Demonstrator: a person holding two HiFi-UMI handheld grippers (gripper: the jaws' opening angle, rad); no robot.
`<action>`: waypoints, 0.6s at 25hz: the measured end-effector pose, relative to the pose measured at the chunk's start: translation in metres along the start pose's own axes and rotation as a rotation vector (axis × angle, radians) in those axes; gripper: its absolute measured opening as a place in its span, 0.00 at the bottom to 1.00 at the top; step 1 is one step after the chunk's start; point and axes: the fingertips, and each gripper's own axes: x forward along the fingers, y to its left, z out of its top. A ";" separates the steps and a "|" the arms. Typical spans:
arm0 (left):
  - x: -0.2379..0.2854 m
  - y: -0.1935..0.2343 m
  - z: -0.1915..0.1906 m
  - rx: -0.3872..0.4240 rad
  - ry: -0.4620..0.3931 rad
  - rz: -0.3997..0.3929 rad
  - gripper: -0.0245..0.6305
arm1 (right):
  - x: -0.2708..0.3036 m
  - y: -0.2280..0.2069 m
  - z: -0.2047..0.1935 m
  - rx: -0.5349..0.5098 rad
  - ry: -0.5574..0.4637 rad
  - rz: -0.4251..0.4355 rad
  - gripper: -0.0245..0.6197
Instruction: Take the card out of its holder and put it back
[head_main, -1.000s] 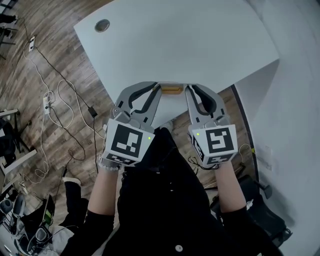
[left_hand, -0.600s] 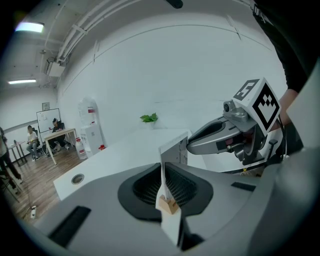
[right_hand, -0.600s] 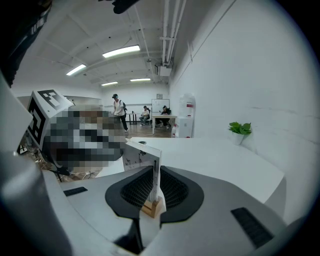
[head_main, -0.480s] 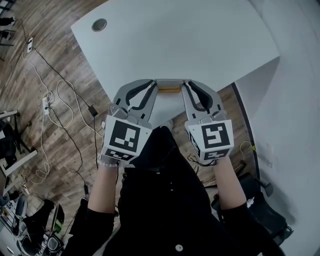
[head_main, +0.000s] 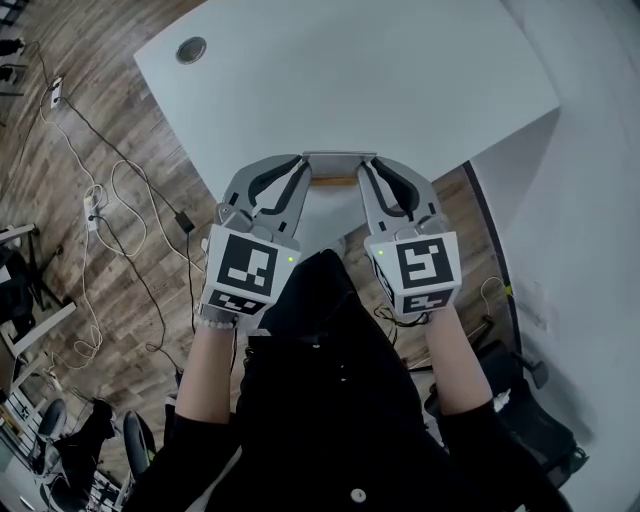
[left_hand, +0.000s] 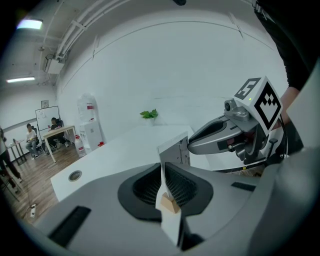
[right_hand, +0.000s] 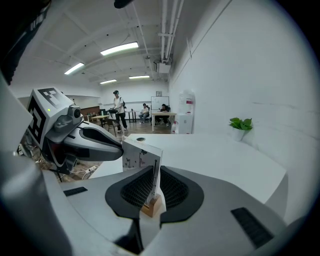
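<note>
A white printed card (head_main: 338, 158) stands in a small wooden holder (head_main: 335, 181) and hangs between my two grippers above the white table's near edge. My left gripper (head_main: 305, 166) is shut on the card's left end and my right gripper (head_main: 369, 166) on its right end. In the left gripper view the card (left_hand: 175, 149) rises between the pads, with the holder's end (left_hand: 169, 204) low in the gap and the right gripper (left_hand: 220, 137) beyond. The right gripper view mirrors this: card (right_hand: 141, 156), holder (right_hand: 151, 205), left gripper (right_hand: 95, 141).
The white table (head_main: 400, 70) has a round cable grommet (head_main: 191, 49) at its far left corner. Cables and a power strip (head_main: 97, 205) lie on the wooden floor at left. A small green plant (right_hand: 240, 123) stands on the table by the white wall. People sit at distant desks.
Both grippers, still holding the card and holder between them, have moved a little forward and up in the head view. The grip looks the same.
</note>
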 end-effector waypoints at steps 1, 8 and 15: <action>0.001 0.001 -0.001 -0.001 0.001 -0.001 0.09 | 0.001 0.000 -0.001 0.001 0.002 0.000 0.15; 0.006 -0.001 -0.010 -0.001 0.024 -0.010 0.09 | 0.005 0.000 -0.010 0.000 0.030 0.003 0.15; 0.007 -0.005 -0.015 -0.006 0.033 -0.016 0.09 | 0.004 0.002 -0.016 0.001 0.042 -0.001 0.15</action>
